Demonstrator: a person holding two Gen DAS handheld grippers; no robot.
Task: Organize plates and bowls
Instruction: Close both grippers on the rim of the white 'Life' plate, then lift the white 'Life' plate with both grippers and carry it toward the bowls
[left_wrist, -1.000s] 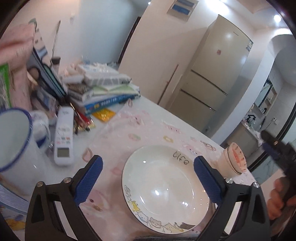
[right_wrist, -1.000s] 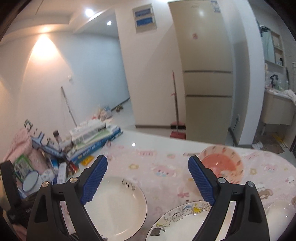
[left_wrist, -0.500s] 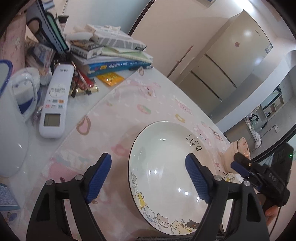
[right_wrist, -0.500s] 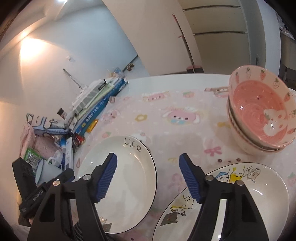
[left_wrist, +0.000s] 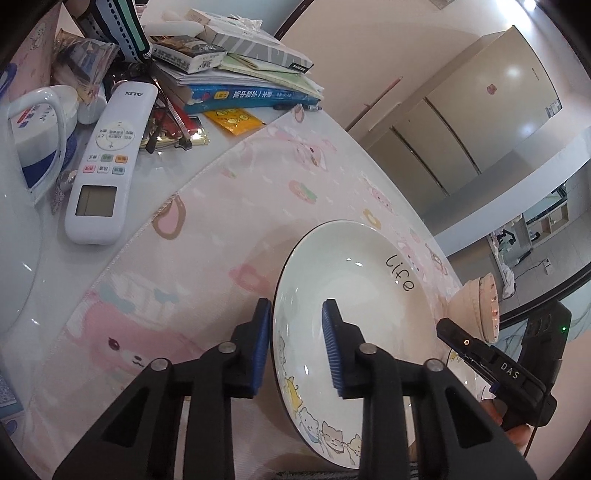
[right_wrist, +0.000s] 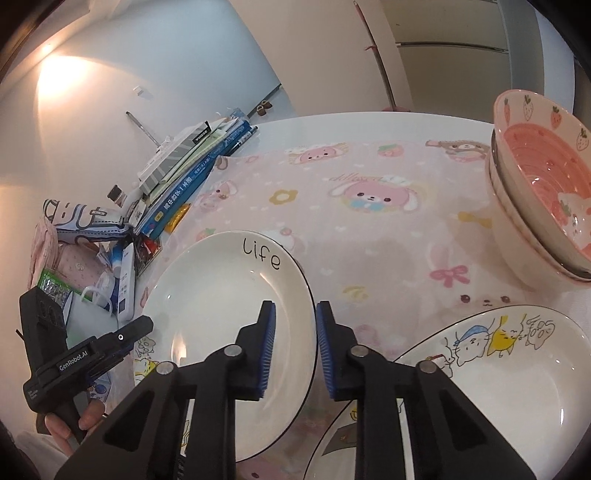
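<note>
- At the far left of the left wrist view, a white mug with a blue band and a white remote control lie on the bare table top, below a heap of books.
- The pink cartoon cloth covers the rest of the table.
- The left gripper straddles the left rim of the "Life" plate, one blue pad outside the rim, one inside. Its jaws have just been closing around that rim; a gap shows beside each pad, so no firm clamp can be told.
- In the right wrist view, the right gripper straddles the opposite rim of the same plate, one pad over the plate, one over the cloth. Its jaws have also just been closing, with gaps showing there too.
- The plate rests flat on the cloth.
- Just to its right lies a second plate with cartoon drawings.
- Far right, stacked pink strawberry bowls sit on the cloth, tilted.
</note>
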